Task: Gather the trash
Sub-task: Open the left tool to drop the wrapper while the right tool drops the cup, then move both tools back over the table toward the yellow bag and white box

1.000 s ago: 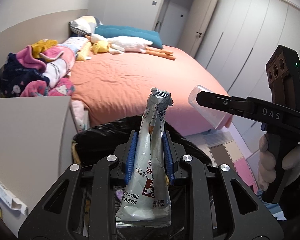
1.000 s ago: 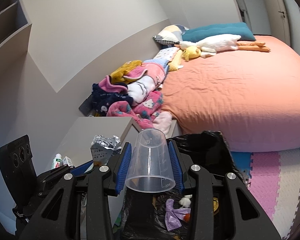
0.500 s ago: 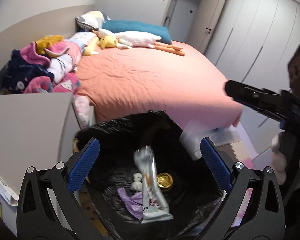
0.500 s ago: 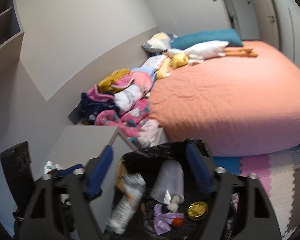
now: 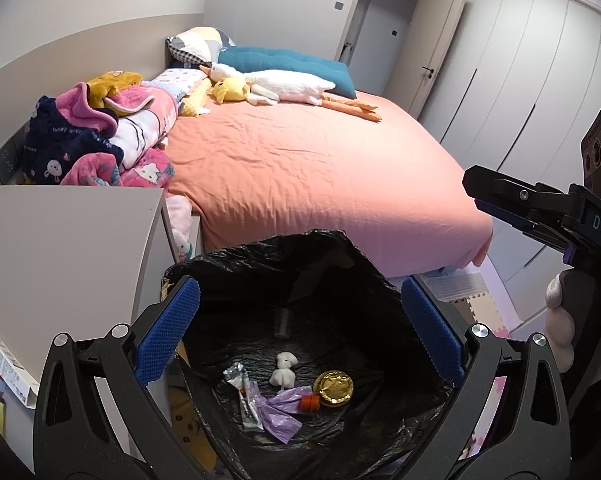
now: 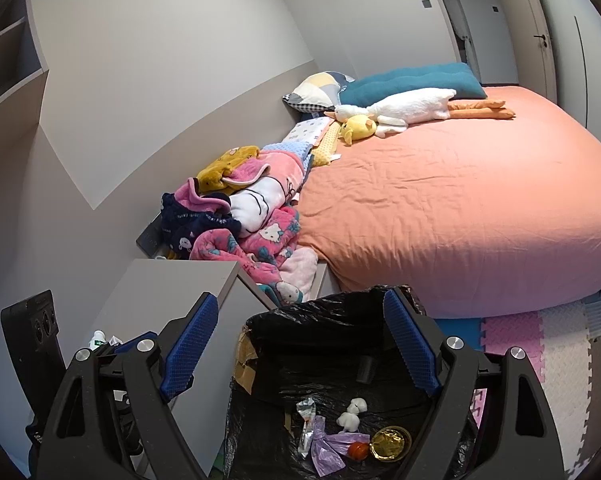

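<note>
A bin lined with a black bag (image 5: 260, 252) stands below both grippers. Inside it lie a silver snack wrapper (image 5: 242, 394), a clear plastic cup (image 5: 282, 322), a purple bag scrap (image 5: 278, 414), a gold lid (image 5: 334, 386) and a white tissue wad (image 5: 284, 370). My left gripper (image 5: 296, 292) hangs open over the bin's mouth with nothing between its blue pads. My right gripper (image 6: 300, 300) is also open and empty above the bag (image 6: 300, 316). The right wrist view shows the wrapper (image 6: 306, 420) and cup (image 6: 366, 368) lying in the bin.
A grey bedside cabinet (image 5: 60, 240) stands left of the bin, with a box (image 5: 4, 364) at its near edge. Behind is a bed with an orange sheet (image 5: 300, 168), a clothes pile (image 5: 100, 136) and plush toys. Foam floor mats (image 6: 540, 344) lie to the right.
Both grippers opened. The silver wrapper dropped out of the left one and the clear cup out of the right one; both now lie in the bin.
</note>
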Demonstrator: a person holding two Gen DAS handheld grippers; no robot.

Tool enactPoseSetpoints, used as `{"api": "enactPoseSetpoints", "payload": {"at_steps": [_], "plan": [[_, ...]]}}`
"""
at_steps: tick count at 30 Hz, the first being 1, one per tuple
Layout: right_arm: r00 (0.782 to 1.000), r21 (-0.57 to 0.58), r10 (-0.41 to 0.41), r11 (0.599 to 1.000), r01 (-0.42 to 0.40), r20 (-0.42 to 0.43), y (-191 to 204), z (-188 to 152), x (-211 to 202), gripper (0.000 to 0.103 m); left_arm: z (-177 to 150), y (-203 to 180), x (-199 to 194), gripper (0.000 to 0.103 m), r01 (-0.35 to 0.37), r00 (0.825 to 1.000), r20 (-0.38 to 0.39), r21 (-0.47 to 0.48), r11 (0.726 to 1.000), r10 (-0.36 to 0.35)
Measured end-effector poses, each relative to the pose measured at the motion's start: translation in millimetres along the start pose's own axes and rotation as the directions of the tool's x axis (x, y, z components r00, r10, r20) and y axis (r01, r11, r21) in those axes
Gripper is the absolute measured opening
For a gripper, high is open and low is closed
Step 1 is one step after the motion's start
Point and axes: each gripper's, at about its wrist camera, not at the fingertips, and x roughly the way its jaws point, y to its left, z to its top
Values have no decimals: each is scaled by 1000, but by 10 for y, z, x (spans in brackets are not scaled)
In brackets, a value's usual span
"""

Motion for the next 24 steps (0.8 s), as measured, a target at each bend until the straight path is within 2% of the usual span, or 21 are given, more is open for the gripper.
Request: {"api": "enactPoseSetpoints", "payload": {"at_steps": [5, 24], "plan": [[1000, -26, 17, 1000, -17, 15, 101, -18, 41, 85, -31, 76, -56, 97, -15, 1000, 15, -21, 1000, 16], [981, -124, 177, 975, -185, -76, 881, -125, 416, 85, -299, 635, -607, 97, -140, 987, 57, -118, 983, 147]]}}
